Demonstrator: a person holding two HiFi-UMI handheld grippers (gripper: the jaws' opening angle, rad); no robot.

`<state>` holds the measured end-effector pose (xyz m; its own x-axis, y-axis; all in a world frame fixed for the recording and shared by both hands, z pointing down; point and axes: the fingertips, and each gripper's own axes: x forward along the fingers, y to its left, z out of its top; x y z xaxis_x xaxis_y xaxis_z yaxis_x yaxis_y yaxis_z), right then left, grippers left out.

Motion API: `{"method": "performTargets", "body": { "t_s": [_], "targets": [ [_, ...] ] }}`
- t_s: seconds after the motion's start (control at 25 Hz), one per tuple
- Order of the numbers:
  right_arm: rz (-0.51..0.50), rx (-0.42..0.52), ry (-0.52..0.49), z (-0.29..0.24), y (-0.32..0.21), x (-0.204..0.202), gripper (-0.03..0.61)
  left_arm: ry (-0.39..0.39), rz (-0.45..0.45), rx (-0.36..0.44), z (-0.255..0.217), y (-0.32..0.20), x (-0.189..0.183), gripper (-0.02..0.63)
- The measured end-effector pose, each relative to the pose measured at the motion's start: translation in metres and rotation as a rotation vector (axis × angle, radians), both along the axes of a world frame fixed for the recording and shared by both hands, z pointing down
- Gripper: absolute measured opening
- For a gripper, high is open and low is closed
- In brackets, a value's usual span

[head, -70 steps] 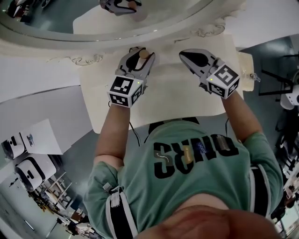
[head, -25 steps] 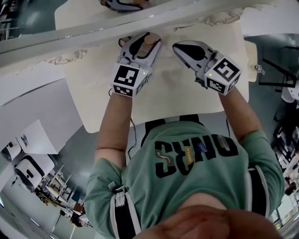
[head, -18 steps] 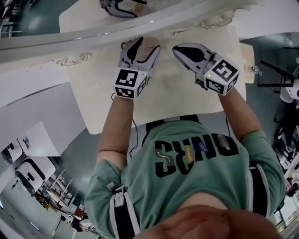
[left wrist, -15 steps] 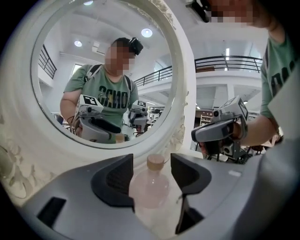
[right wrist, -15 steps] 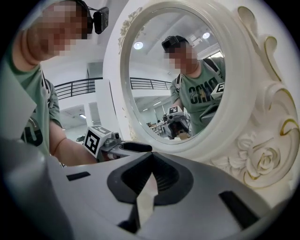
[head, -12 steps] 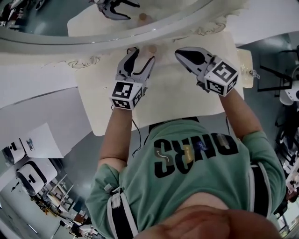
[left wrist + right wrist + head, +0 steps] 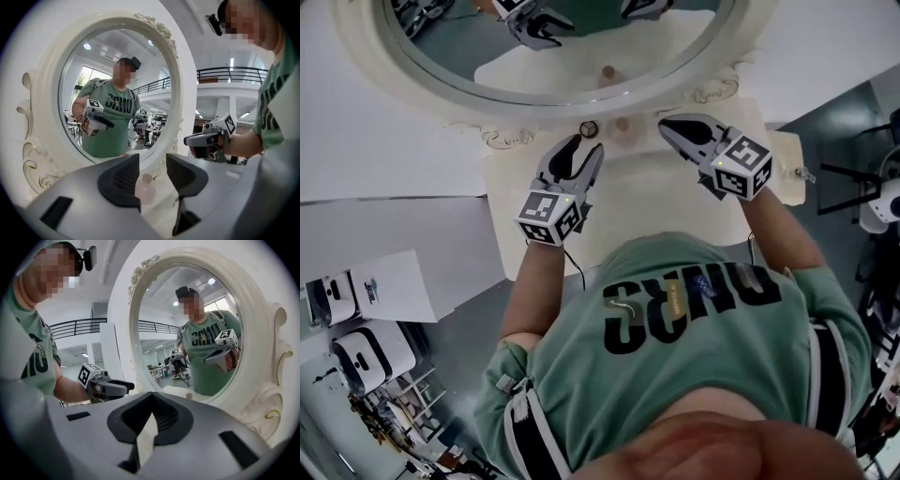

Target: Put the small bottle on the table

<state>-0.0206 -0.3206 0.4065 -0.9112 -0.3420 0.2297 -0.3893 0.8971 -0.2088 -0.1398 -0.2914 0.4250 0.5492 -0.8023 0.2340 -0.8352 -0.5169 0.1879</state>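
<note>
Head view: small bottle (image 7: 622, 124) stands upright on the cream table (image 7: 656, 206), at the far edge, just beside the foot of the ornate white mirror frame (image 7: 469, 103); its reflection shows in the glass beyond. The bottle is free, no gripper touching it. The left gripper (image 7: 587, 145) is held above the table, near and to the left of the bottle, and points toward the mirror. Left gripper view: the two fingers stand apart, having just been closing a little, with nothing clamped. The pale pink bottle shows through the gap, but farther off at the mirror's foot, clear of both pads. The right gripper (image 7: 667, 123) hovers to the right of the bottle, close to it but apart. Right gripper view: its fingers are brought together at the tips, holding nothing. The mirror reflects the person and both grippers.
</note>
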Motion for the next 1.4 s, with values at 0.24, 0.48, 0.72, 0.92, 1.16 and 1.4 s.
{"method": "performTargets", "body": {
  "t_s": [0.24,0.48,0.72,0.92,1.16,1.4],
  "targets": [
    [-0.015,0.048,-0.002,-0.032,0.009,0.002,-0.006,0.057,-0.011,0.052,-0.045,0.021,-0.004,0.125],
    [-0.011,0.051,0.001,-0.043,0.02,0.009,-0.006,0.119,0.01,0.058,-0.064,0.043,0.001,0.036],
    [-0.008,0.046,-0.01,-0.047,0.018,0.008,-0.006,0.185,0.04,0.062,-0.066,0.048,0.006,0.009],
    [-0.009,0.052,-0.012,-0.049,0.021,0.004,-0.006,0.155,0.067,0.067,-0.064,0.051,0.011,0.009],
    [0.005,0.042,-0.01,-0.047,0.022,0.006,-0.006,0.147,0.062,0.053,-0.059,0.054,0.01,0.009],
    [0.0,0.04,-0.003,-0.043,0.025,0.005,-0.006,0.147,0.055,0.044,-0.054,0.055,0.01,0.009]
  ]
}}
